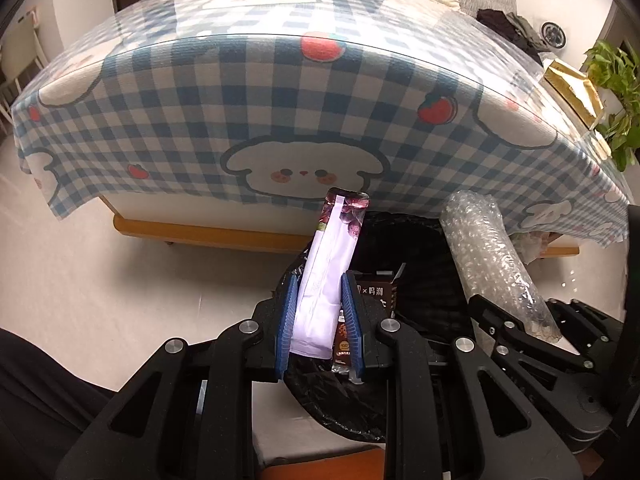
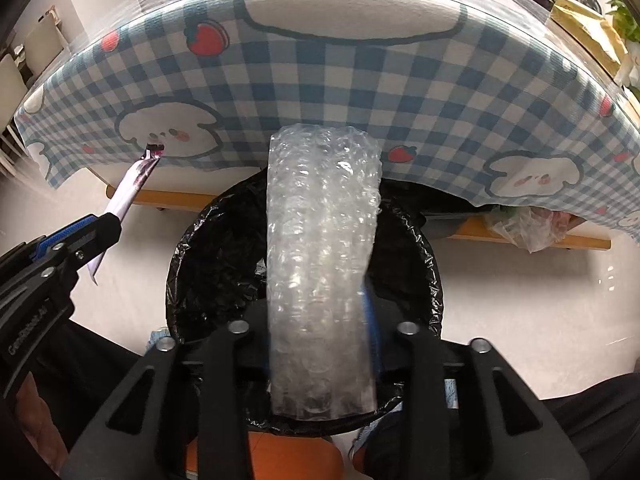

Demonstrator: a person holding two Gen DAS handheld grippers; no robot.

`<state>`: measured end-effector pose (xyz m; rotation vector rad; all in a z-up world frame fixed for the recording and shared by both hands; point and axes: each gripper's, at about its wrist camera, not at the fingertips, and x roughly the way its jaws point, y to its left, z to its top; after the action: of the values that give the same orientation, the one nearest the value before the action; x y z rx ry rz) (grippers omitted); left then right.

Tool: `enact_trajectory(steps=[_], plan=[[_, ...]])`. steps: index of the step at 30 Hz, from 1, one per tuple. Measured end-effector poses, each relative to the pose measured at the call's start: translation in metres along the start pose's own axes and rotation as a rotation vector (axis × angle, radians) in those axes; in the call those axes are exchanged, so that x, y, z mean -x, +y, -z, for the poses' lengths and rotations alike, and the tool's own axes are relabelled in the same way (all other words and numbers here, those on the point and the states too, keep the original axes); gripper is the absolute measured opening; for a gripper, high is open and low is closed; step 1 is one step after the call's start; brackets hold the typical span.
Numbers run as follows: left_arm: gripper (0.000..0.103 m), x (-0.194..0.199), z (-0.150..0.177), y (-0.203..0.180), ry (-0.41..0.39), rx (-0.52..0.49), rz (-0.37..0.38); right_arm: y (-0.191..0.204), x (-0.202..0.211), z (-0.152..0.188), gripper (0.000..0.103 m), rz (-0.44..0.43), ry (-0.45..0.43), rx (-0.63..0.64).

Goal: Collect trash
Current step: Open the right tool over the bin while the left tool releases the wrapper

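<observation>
While the left gripper (image 1: 320, 316) has its jaws nearly closed on the lower half of a flat snack pouch (image 1: 326, 276), the pouch stands upright between the blue pads, stiff enough to hold its shape yet light and slick, so a pinch low on its flat faces suits it. Across from it, the right gripper (image 2: 324, 336) has a roll of bubble wrap (image 2: 320, 248) between its jaws; motion blur hides whether the pads still press on it. That roll looks soft, springy and almost weightless, best held across its middle. Both items hang over the black-lined trash bin (image 2: 424, 248) on the floor, which already holds a dark carton (image 1: 376, 292). Beyond the bin is the desk under a checked cloth (image 1: 280, 100).
</observation>
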<state>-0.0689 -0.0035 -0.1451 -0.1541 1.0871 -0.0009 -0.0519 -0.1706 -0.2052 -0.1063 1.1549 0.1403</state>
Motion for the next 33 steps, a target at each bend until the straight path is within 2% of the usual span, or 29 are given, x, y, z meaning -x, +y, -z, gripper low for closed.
enact_trajectory(steps=[5, 14, 24, 33], plan=[[0.023, -0.004, -0.002, -0.012, 0.008, -0.014, 0.009, -0.012, 0.007, -0.003, 0.061, 0.008, -0.028, -0.024], [0.022, -0.005, -0.004, -0.041, 0.024, -0.052, 0.03, -0.047, 0.023, -0.004, 0.087, 0.042, -0.084, -0.071], [0.022, -0.013, -0.001, -0.074, 0.03, -0.103, 0.042, -0.089, 0.041, 0.0, 0.094, 0.073, -0.143, -0.131], [0.024, -0.022, -0.001, -0.083, 0.045, -0.119, 0.063, -0.104, 0.045, -0.001, 0.094, 0.076, -0.147, -0.17]])
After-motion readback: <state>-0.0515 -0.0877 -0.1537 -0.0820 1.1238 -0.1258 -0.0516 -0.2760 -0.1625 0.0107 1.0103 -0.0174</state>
